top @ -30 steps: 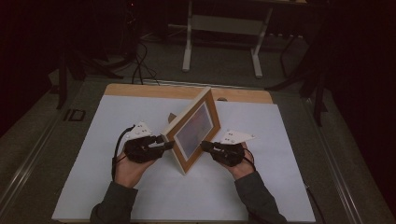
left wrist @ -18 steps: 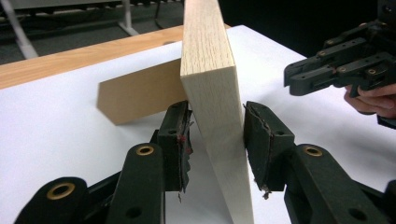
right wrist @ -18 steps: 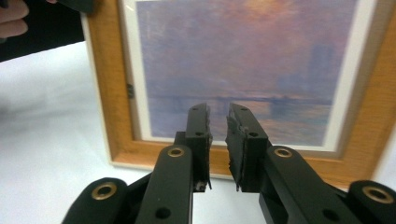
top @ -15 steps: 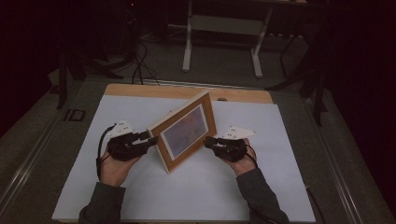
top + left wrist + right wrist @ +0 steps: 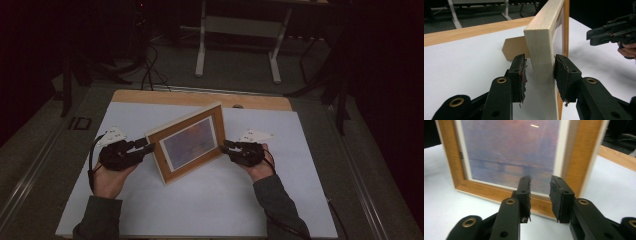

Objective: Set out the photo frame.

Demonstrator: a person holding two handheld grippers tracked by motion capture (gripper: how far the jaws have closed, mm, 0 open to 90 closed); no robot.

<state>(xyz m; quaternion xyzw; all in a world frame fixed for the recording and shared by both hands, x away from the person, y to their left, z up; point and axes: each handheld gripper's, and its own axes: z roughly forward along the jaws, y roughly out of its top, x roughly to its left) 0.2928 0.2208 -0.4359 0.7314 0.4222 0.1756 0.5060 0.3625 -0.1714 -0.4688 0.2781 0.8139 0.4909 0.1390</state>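
A wooden picture frame (image 5: 190, 142) with a hazy purple print stands upright mid-table, its face towards the person. My left gripper (image 5: 147, 146) is shut on the frame's left edge. In the left gripper view the pale side of the frame (image 5: 541, 50) sits between the two pads, and the brown back stand (image 5: 514, 48) shows behind. My right gripper (image 5: 226, 146) sits just off the frame's right edge. Its jaws have just been opening, with nothing between them. In the right gripper view my right gripper (image 5: 540, 180) points at the print (image 5: 509, 152) from just short of it.
The frame rests on a white mat (image 5: 200, 210) over a wooden table, whose bare back edge (image 5: 200, 98) shows. On the dark floor beyond are a metal stand (image 5: 235, 45) and cables. My right gripper (image 5: 609, 32) also appears far right in the left gripper view.
The frame has swung from nearly edge-on to facing the person. My left hand moved left with its edge. The right gripper's jaws have parted from the frame's right edge.
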